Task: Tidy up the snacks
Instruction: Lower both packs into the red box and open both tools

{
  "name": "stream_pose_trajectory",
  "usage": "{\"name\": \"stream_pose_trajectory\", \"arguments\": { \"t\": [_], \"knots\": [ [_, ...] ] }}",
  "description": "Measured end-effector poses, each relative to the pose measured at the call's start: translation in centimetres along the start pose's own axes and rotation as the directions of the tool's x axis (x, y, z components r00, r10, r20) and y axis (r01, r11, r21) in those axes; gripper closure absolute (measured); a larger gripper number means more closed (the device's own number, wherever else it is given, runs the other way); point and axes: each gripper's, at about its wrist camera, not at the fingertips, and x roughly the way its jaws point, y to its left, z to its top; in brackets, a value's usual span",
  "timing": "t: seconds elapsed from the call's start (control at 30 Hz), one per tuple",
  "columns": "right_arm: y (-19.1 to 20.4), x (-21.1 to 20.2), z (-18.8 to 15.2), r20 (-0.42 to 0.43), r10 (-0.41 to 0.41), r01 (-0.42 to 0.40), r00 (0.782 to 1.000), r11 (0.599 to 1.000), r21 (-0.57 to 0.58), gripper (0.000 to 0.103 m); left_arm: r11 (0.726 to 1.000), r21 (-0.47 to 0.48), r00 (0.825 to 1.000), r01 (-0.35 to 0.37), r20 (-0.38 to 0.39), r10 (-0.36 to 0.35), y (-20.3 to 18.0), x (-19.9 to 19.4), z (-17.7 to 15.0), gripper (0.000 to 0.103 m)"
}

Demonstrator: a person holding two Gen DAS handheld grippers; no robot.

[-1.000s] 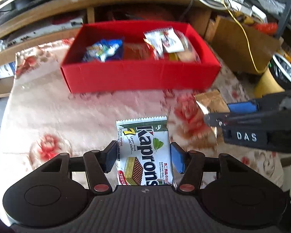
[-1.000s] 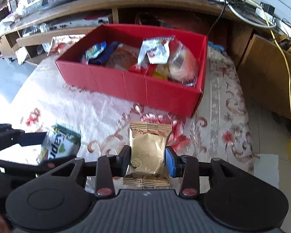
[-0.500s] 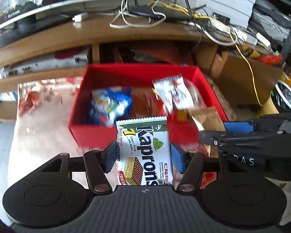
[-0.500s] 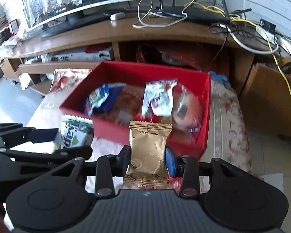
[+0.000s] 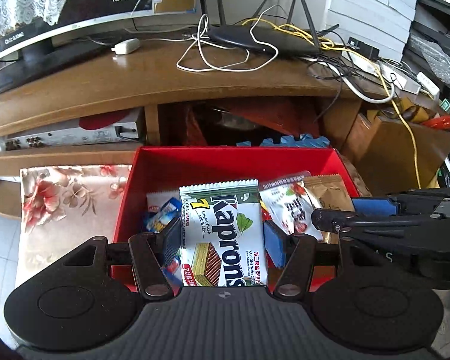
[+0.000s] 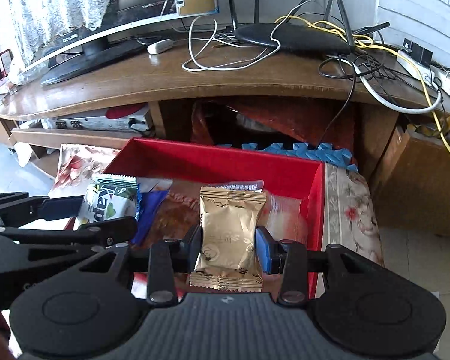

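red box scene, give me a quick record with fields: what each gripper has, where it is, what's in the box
left gripper: shut on the Kaprons wafer pack, held over the red box
right gripper: shut on the gold packet, held over the box's right part
box contents: blue and white packet, white packet with red print, other wrappers that are hard to tell apart
box rests on: floral cloth
behind box: wooden TV stand with cables and a router
status: both snacks not yet released

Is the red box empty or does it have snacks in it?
Not empty. The red box already holds several packets, such as a blue wrapper and a white packet, lying loose on its bottom.
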Motion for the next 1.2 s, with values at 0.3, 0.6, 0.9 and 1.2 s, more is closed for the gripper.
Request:
{"name": "stream_pose_trajectory", "arguments": {
  "t": [0.3, 0.6, 0.9, 1.2],
  "knots": [
    [-0.5, 3.1, 1.0, -0.031, -0.001, 0.001, 1.000, 1.000, 0.013, 0.065, 1.000, -0.018, 0.999, -0.021, -0.036, 0.021, 0.7, 2.7, 0.5, 0.039],
    [-0.6, 3.4, 1.1, -0.034, 0.006, -0.005, 0.999, 1.000, 0.029, 0.064, 0.999, -0.030, 0.999, -0.029, -0.035, 0.028, 1.0, 2.6, 0.5, 0.037],
    [-0.6, 3.0, 1.4, -0.018, 0.023, -0.022, 1.000, 0.999, 0.040, 0.064, 0.999, -0.044, 0.999, -0.025, -0.028, 0.024, 1.3, 2.4, 0.7, 0.035],
    [-0.6, 2.3, 1.2, -0.008, 0.018, -0.017, 1.000, 0.999, 0.046, 0.064, 0.999, -0.033, 0.999, -0.030, -0.029, 0.029, 1.1, 2.1, 0.3, 0.028]
  ]
}}
